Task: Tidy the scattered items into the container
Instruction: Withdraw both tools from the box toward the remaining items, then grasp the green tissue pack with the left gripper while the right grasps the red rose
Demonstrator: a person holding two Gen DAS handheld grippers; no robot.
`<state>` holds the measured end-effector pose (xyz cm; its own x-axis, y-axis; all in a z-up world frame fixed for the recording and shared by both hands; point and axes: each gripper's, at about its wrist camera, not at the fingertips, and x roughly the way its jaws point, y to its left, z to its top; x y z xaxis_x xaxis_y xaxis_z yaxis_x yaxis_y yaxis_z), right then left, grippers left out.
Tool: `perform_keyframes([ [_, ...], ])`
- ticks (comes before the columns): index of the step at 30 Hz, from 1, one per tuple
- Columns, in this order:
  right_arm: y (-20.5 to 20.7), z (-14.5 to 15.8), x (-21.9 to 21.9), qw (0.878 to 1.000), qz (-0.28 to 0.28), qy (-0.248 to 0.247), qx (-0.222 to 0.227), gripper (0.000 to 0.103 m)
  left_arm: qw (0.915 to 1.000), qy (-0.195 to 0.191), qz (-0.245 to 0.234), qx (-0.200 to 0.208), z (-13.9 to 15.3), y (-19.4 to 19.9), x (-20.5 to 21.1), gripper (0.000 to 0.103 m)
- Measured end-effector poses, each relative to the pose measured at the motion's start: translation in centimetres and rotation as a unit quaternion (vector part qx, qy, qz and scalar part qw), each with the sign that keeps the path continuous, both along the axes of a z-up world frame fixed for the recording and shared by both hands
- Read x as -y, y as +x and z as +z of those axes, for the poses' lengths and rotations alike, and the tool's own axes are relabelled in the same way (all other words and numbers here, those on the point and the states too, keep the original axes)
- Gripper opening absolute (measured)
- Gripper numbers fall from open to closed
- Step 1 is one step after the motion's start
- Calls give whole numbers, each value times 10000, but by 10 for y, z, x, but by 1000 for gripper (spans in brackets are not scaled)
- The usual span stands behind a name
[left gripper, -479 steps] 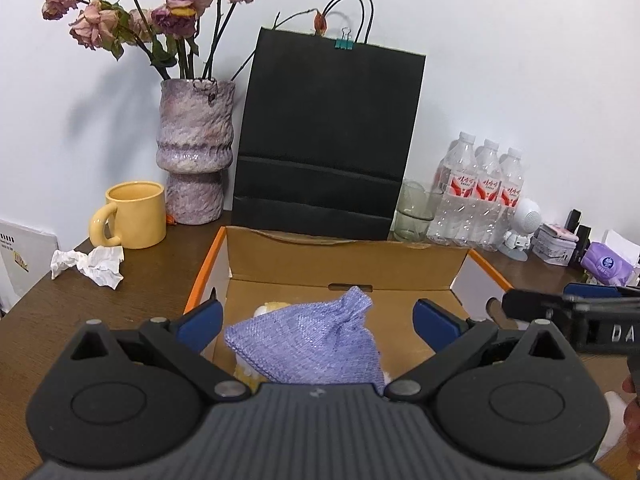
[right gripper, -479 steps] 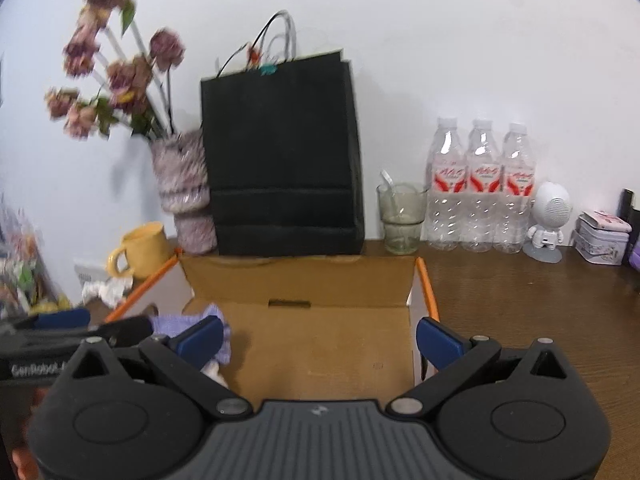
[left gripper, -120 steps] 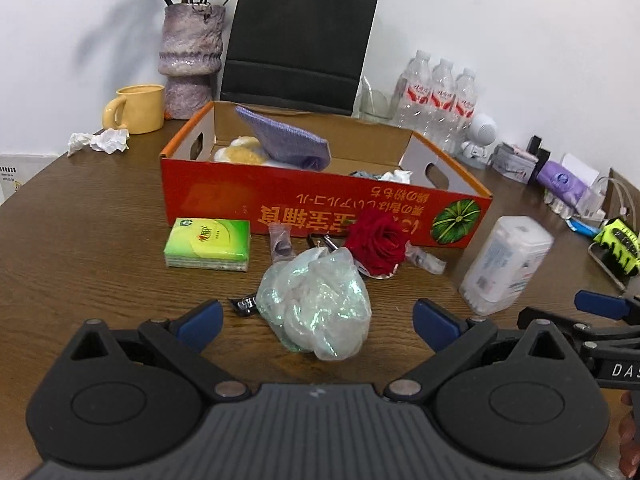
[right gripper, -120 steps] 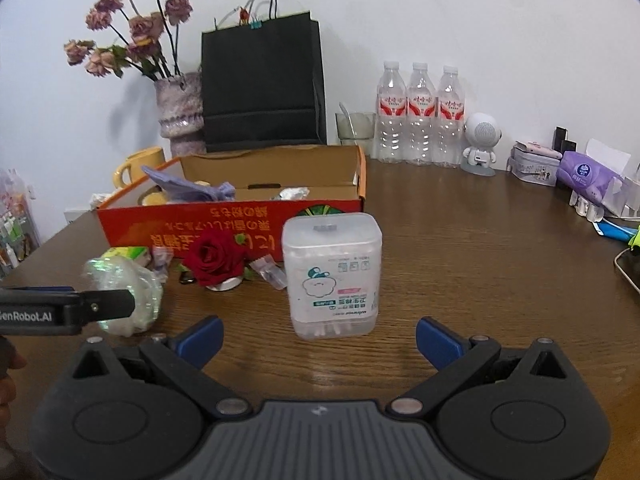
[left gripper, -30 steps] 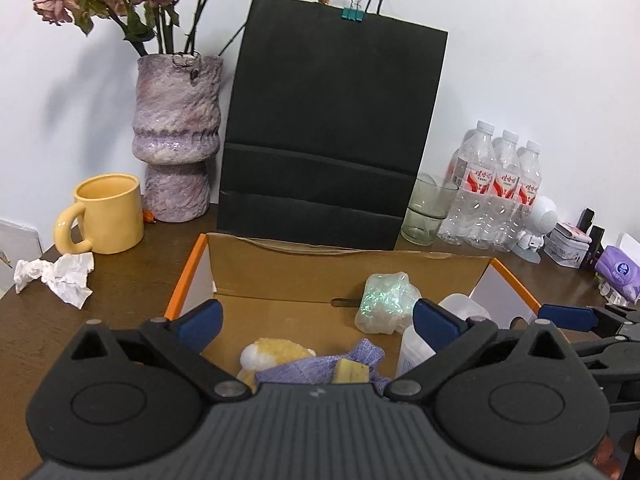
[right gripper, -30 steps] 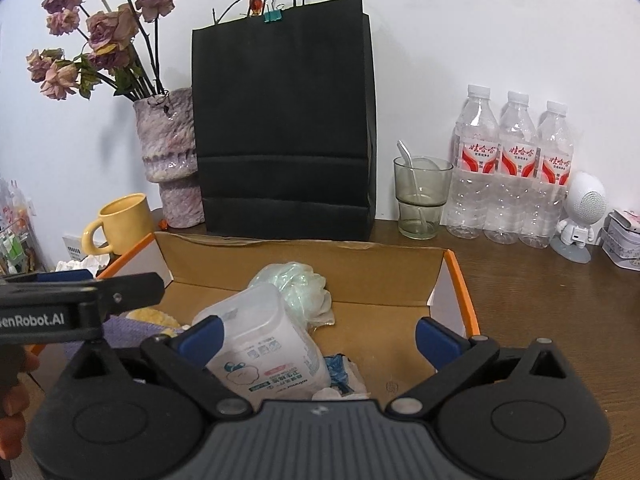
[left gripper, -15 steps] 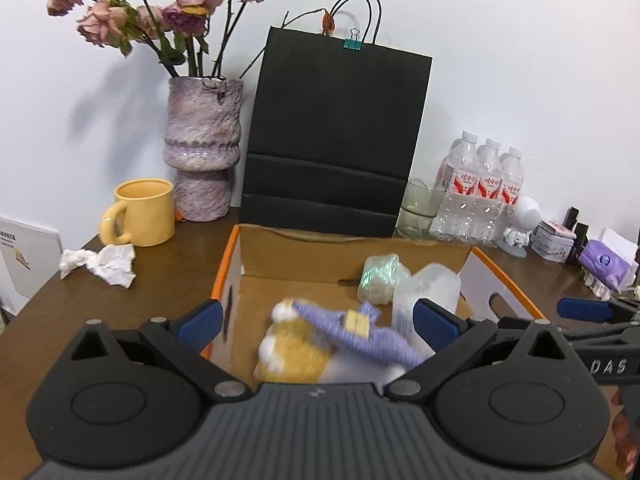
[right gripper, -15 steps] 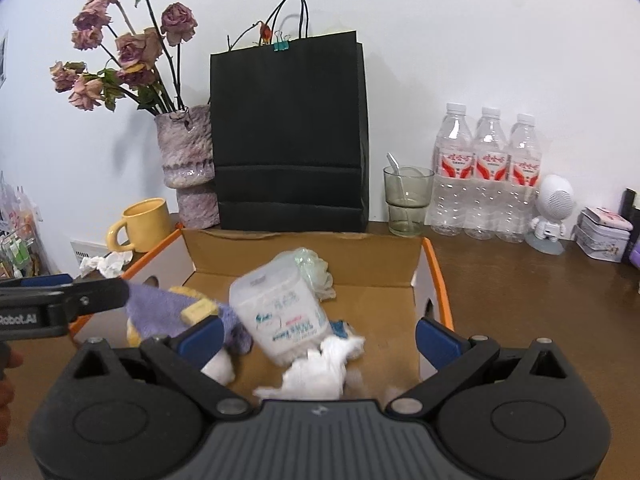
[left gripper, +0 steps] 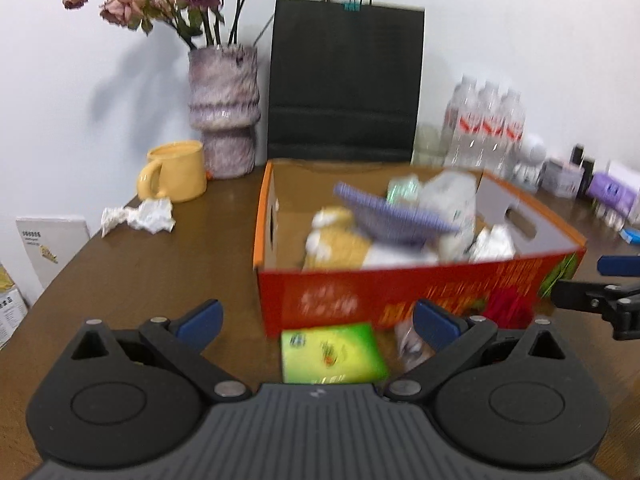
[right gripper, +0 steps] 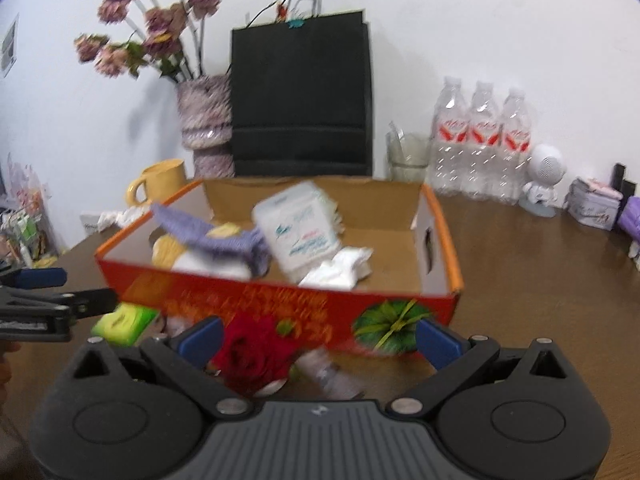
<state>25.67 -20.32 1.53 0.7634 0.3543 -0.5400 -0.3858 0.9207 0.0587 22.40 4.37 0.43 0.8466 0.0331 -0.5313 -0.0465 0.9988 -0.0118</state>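
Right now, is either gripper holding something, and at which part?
Nothing is held. The left gripper and the right gripper are both open, with empty fingers.

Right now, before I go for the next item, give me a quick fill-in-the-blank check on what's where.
1. The green tissue pack lies on the table, ____ the orange box.
2. The red rose sits nearest the ____ gripper.
3. The white plastic container is ____ the box.
4. Both grippers, including the left gripper, are ____.

Missing words: outside; right; inside; open
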Motion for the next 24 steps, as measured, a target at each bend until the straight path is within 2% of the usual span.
perform_keyframes([
  [5, 1, -23, -27, 9991, 188, -380, -11, 100, 9993, -49, 103, -344, -22, 10, -2, 103],
  [7, 3, -30, -37, 9982, 333, -491, -25, 96, 9988, -125, 76, -459, -27, 14, -4, 103],
  [11, 10, -32, -48, 9984, 320, -465, -44, 94, 9984, -143, 103, -546, -32, 20, -4, 98],
  [14, 14, -36, -54, 9979, 394, -493, -150, 77, 9982, -98, 20, -583, -35, 21, -1, 83],
  [15, 13, -37, -55, 9975, 462, -501, -193, 58, 9985, -44, 0, -553, -36, 20, -1, 72],
  [16, 13, -38, -54, 9973, 505, -481, -230, 49, 9987, -2, -25, -511, -36, 19, 0, 67],
  [19, 5, -35, -47, 9979, 532, -312, -183, 48, 9990, -222, -76, -383, -34, 13, -7, 65],
  [24, -2, -29, -35, 9989, 446, -126, -10, 48, 9997, -237, 53, 16, -24, -3, -13, 65],
])
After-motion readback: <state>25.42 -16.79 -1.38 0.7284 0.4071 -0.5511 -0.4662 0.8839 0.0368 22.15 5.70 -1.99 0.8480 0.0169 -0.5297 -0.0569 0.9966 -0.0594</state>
